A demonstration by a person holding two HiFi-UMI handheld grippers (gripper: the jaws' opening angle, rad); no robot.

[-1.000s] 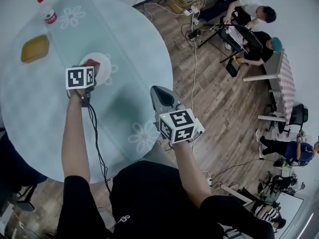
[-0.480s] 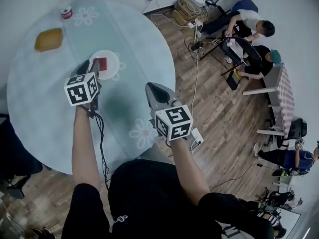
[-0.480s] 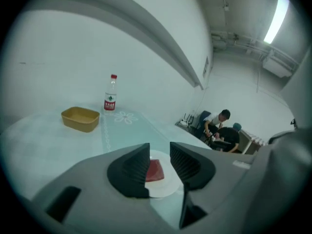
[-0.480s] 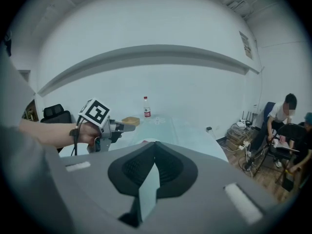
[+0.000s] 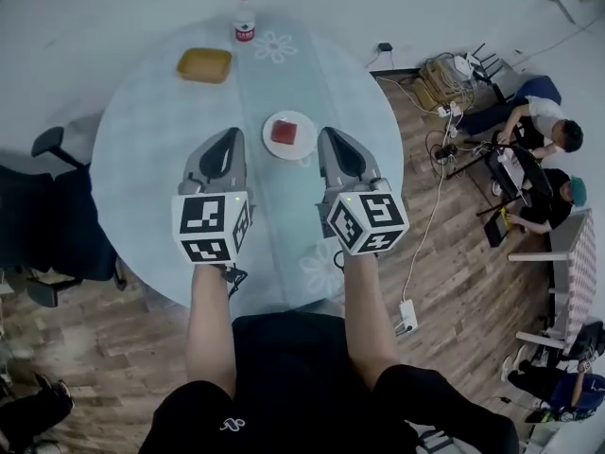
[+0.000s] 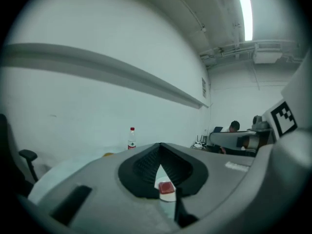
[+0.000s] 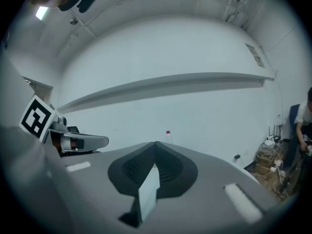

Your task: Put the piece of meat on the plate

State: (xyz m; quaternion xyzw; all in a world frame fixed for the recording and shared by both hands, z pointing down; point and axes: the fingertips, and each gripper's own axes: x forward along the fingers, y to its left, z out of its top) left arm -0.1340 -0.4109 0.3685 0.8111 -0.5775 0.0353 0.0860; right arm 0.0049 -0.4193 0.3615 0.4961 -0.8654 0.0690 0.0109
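The red piece of meat (image 5: 283, 131) lies on the small white plate (image 5: 301, 145) near the middle of the round pale-blue table (image 5: 151, 159). My left gripper (image 5: 231, 136) hangs just left of the plate and my right gripper (image 5: 330, 136) just right of it. Both are raised off the table, level and side by side. Each has its jaws shut with nothing between them. In the left gripper view the meat (image 6: 166, 187) and plate (image 6: 168, 197) show through the slit below the shut left gripper (image 6: 160, 146). The right gripper (image 7: 155, 144) faces the wall.
A yellow dish (image 5: 204, 64) and a red-capped bottle (image 5: 245, 17) stand at the table's far side. Dark chairs (image 5: 57, 216) are at the left. People (image 5: 534, 154) sit by desks at the right, with cables and a power strip (image 5: 409, 316) on the wooden floor.
The left gripper has drawn back from the plate, leaving the meat there, and its jaws have closed. Both grippers have risen and now point level, side by side.
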